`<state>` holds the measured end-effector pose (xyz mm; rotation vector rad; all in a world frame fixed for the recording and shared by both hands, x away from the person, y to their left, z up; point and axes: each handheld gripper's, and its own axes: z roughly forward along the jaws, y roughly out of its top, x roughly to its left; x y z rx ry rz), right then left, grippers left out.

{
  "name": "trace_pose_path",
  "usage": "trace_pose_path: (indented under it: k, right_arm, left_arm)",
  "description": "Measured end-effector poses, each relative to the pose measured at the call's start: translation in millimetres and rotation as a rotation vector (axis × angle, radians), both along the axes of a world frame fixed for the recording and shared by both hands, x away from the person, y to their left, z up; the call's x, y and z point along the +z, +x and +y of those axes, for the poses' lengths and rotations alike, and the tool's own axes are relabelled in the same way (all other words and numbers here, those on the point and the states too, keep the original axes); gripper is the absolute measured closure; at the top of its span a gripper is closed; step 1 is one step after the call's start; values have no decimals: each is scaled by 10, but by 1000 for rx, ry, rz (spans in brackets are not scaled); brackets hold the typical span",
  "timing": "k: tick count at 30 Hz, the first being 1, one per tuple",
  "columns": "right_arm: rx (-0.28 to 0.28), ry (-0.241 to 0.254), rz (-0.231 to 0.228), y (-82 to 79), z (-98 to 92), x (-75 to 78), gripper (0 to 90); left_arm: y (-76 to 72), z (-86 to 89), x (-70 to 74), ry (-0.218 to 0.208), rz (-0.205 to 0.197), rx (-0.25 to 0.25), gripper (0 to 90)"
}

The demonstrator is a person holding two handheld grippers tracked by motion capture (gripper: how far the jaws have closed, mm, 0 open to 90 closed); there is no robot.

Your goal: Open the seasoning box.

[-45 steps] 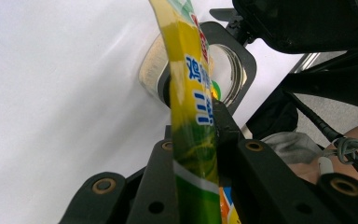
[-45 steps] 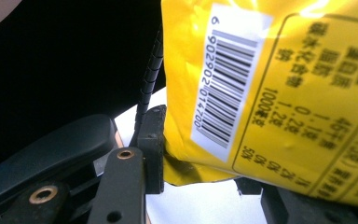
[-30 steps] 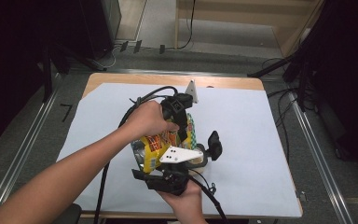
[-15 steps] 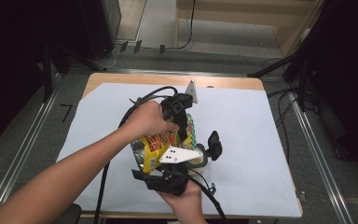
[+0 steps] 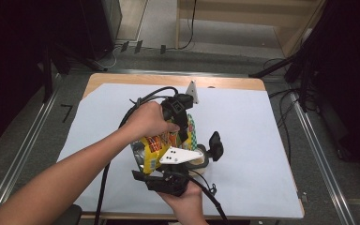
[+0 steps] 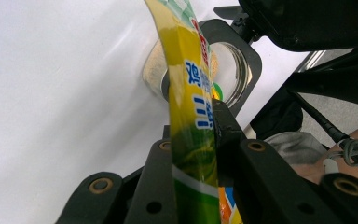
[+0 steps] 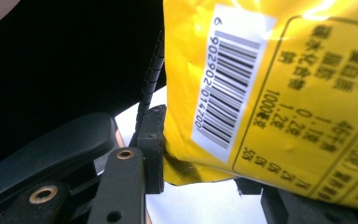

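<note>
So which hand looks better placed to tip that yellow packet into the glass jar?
Left, probably: the left gripper is clamped on the yellow packet just above the glass jar. The right gripper sits at its bottom corner.

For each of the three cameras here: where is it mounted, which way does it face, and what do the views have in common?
High view: above the table's near edge, facing forward and down; both forearms, left gripper and right gripper at the yellow packet.
Left gripper view: rides the left gripper, along its jaws shut on the packet; a glass jar beyond.
Right gripper view: rides the right gripper, facing the packet's barcode.
Shared: the packet.
</note>
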<state>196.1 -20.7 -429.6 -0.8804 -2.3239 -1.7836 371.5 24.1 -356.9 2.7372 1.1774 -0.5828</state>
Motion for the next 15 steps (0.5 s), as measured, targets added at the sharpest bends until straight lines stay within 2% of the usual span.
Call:
trace_pose_path:
  k: [9,15]
  right_arm:
    - [1,-2,-6,-3,-2,-1,630]
    - [3,-17,-55,-12,0,-7,617]
  left_arm:
    - [0,-3,0,-3,2,-4,849]
    - [1,3,2,-5,1,1,851]
